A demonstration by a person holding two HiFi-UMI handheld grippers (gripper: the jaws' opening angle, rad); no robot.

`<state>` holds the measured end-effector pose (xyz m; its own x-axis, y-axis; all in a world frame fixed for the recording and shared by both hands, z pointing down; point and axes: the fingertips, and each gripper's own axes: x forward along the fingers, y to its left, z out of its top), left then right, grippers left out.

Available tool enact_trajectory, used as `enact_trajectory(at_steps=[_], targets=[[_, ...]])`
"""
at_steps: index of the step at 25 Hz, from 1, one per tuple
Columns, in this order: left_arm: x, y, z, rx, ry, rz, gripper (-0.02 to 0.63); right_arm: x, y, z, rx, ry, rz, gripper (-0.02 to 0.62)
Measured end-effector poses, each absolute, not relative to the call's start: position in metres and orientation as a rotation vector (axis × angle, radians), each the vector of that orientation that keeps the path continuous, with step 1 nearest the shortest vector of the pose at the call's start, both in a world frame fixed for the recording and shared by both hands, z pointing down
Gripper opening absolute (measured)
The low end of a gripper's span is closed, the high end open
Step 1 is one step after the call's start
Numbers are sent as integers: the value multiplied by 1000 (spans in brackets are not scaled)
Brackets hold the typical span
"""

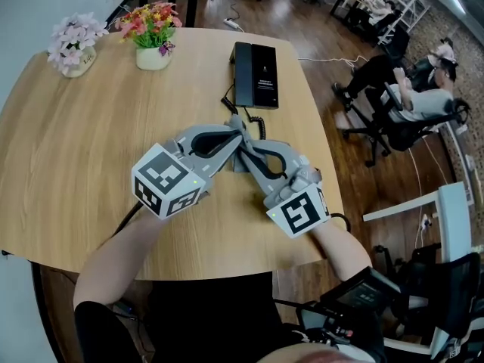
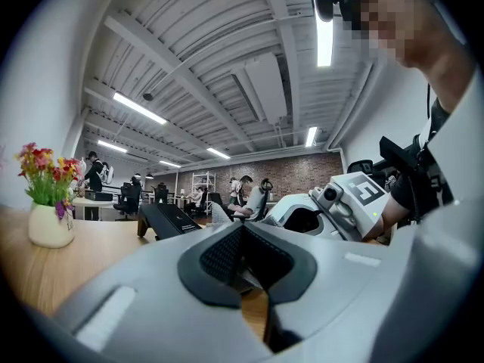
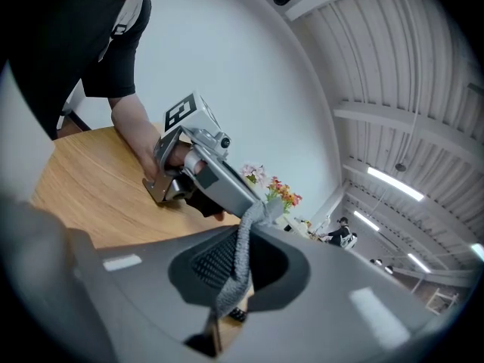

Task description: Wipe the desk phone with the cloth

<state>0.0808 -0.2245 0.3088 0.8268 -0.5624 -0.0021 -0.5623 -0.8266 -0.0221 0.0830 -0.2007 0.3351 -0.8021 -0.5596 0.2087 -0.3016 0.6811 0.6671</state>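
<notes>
**Cloth held by both tools; phone not yet reached**

The left tool (image 2: pixel 240 240) is pressed together at its tips. An end of the cloth (image 3: pixel 240 259) appears to be nipped there, since in the right gripper view the grey strip is seen running up to that tip. The cloth is thus strung between the two tools, low over the tabletop (image 1: pixel 91 142) and near the person's edge of it. The right tool (image 3: pixel 231 274) is closed on the strip's other end, which is plainly pinched between its pads.

The phone (image 1: pixel 255 74) lies farther back and a little to the right, well apart from both tools. Its coiled cord (image 1: pixel 253 123) trails toward them. No wiping is judged to have begun.

A strip stretched thin between two tips gives little wiping face. The step would be better served if the cloth were released by one tool and gathered into a fuller pad in the other.

The freed tool could then be set against the phone's side. The phone is judged light enough to slide under a stroke.

Strokes are best drawn along the phone's length, with light pressure over the handset so that it is not knocked from its rest. The cord should be kept clear of the cloth, as a snag there could drag the phone.
</notes>
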Motion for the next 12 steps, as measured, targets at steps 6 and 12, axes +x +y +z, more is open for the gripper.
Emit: enact_trajectory(at_steps=[6, 12], targets=[[81, -224, 310, -2982, 918, -10, 2, 83, -200, 336, 674, -2501, -877, 18], [82, -225, 309, -2983, 920, -11, 2, 84, -200, 335, 666, -2501, -884, 18]])
